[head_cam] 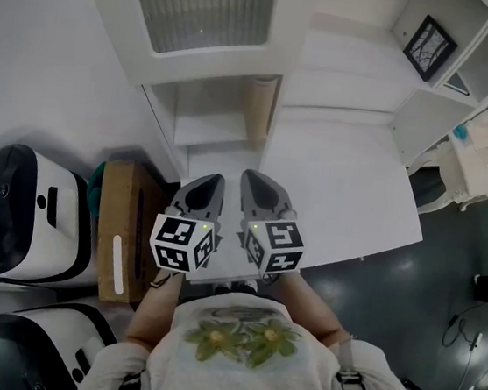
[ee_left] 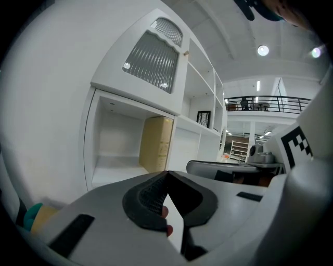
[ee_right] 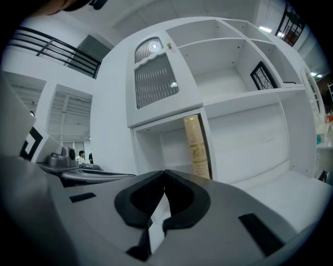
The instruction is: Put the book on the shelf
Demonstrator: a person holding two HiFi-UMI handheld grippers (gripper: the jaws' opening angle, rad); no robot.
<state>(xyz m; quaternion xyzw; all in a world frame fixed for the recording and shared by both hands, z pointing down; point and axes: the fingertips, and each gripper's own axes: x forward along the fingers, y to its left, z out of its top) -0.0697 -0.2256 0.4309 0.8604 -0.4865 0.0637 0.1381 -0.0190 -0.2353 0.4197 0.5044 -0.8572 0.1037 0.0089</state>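
I see the book (head_cam: pixel 257 107) (ee_right: pixel 196 148) upright in the shelf's (head_cam: pixel 342 113) lower-left bay, against its right wall. Left gripper (head_cam: pixel 215 181) (ee_left: pixel 166 174) and right gripper (head_cam: pixel 250 178) (ee_right: pixel 165 174) sit side by side, short of it, fingers closed on nothing.

Head view looks steeply down; both gripper views face the same shelf (ee_right: pixel 250 130)

Black-framed picture (head_cam: pixel 430 47) stood, brown cardboard box (head_cam: pixel 121 228) sat just beside a black-and-white machine (head_cam: pixel 21 211), teal object (head_cam: pixel 95 185) at the box's far corner.
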